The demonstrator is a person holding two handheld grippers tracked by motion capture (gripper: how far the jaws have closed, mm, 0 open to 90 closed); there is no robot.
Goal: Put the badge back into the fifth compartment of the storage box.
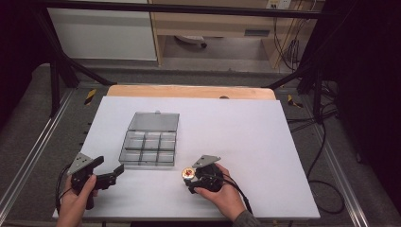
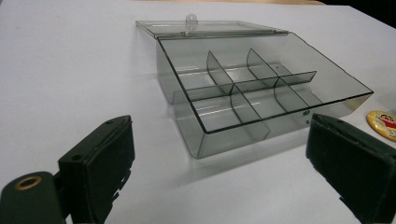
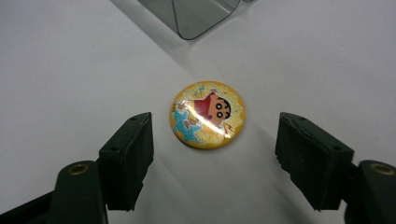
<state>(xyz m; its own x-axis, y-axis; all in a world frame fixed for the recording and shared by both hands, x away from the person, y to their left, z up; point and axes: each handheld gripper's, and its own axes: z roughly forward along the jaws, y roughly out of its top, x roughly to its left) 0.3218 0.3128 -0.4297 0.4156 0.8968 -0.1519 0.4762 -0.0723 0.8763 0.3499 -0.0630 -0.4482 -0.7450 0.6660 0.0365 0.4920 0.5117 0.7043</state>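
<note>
A round yellow badge with a cartoon figure (image 3: 207,114) lies flat on the white table sheet (image 1: 246,132). My right gripper (image 3: 214,154) is open, its jaws wide on either side of the badge and just short of it, touching nothing. In the high view the badge (image 1: 187,173) sits at the tip of the right gripper (image 1: 193,176). A clear grey compartment box (image 1: 149,145) stands open, its lid (image 1: 154,121) laid back. My left gripper (image 1: 113,176) is open and empty, facing the box (image 2: 252,93) from the near left; the badge (image 2: 383,123) peeks in at the right edge.
The box holds several empty compartments split by thin dividers (image 2: 243,88). A bare wooden strip (image 1: 189,91) runs along the table's far edge. Black frame legs (image 1: 56,75) and cables (image 1: 326,142) stand off the table's sides.
</note>
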